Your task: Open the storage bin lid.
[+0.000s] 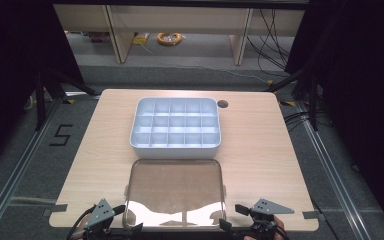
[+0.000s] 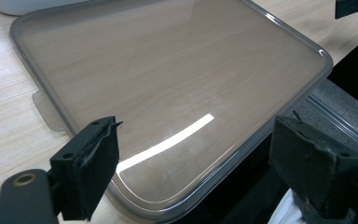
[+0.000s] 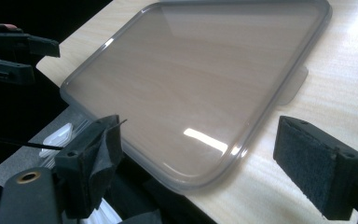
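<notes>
The jaws of the left gripper [image 1: 114, 218] were seen spread wide, with nothing between them; in the left gripper view one jaw stood above the near left corner of the clear lid [image 2: 168, 88] and the other hung past the bench edge. The jaws of the right gripper [image 1: 234, 217] were likewise held apart and empty, straddling the lid's near right corner in the right gripper view, one over the bench [image 3: 335, 88] and one beyond its edge. Whether either gripper touched the lid could not be told.

The lid [image 1: 175, 192], transparent and rectangular with rounded corners, was laid flat at the near edge of the bench, a small tab projecting from each of its short sides. A bright reflection was carried across its near half.

Just beyond it, near the bench middle, a white divided tray [image 1: 175, 146] was set, its compartments empty. A round hole [image 1: 222, 104] was seen in the bench [image 1: 265, 150] by the tray's far right corner.
</notes>
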Motion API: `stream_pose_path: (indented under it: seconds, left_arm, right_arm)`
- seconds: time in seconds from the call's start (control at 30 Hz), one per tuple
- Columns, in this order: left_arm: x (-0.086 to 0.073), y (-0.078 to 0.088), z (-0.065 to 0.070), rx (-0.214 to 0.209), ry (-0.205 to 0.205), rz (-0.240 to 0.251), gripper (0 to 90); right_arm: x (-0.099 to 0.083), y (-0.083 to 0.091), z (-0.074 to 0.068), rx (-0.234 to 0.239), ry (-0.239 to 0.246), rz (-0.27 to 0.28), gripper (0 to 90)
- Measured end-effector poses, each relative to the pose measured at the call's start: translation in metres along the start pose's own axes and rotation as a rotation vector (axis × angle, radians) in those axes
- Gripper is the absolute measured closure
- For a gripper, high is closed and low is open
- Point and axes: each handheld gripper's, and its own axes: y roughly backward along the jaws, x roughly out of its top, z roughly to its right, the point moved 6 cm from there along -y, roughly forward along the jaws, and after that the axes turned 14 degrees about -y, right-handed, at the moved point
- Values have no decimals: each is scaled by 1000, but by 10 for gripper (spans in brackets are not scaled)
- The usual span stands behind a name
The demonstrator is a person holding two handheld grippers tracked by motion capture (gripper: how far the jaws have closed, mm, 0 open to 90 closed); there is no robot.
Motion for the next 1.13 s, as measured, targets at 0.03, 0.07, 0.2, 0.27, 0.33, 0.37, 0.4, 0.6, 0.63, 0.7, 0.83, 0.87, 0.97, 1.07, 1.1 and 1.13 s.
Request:
stream_pose_path:
  seconds: [0.03,0.07,0.2,0.27,0.33,0.37,0.4,0.6,0.63,0.7,0.83,0.87,0.97,1.07,1.1,1.13]
  left_arm:
    - [-1,1,1,9,2,-6,154]
    - [-1,1,1,9,2,-6,154]
    - [-4,3,3,2,-12,-19,154]
    - [-4,2,5,0,-12,-15,154]
    - [-6,2,8,-6,-21,-21,154]
    - [-6,2,8,-6,-21,-21,154]
    - [-6,2,9,-10,-20,-22,154]
    - [-7,3,10,-12,-31,-31,154]
    - [-8,3,10,-12,-17,-38,154]
    - [-8,3,9,-12,-30,-37,154]
    - [-8,3,9,-14,-29,-36,154]
    - [-8,3,9,-15,-30,-35,154]
    - [-8,3,8,-17,-26,-38,154]
    - [-8,2,8,-14,-10,-26,154]
    - [-8,2,8,-15,-12,-27,154]
    - [-8,2,8,-15,-12,-27,154]
  right_arm:
    - [-4,2,-3,5,-44,-16,163]
    - [-4,2,-3,5,-44,-16,163]
    - [-5,2,-1,19,-3,12,163]
    - [-7,5,-4,23,-32,-3,164]
    - [-7,5,-3,18,-14,10,164]
    - [-6,6,-1,18,20,23,164]
    - [-9,7,-4,24,-33,7,164]
    - [-9,7,-2,14,-18,13,164]
    - [-9,8,-1,3,-19,13,165]
    - [-9,8,-2,12,-22,14,165]
    - [-9,8,-2,19,-28,20,165]
    - [-9,8,-3,22,-32,12,165]
    - [-8,8,0,15,-14,21,165]
    - [-7,8,2,4,2,26,166]
    - [-8,8,1,9,-9,19,166]
    - [-8,8,1,9,-9,19,166]
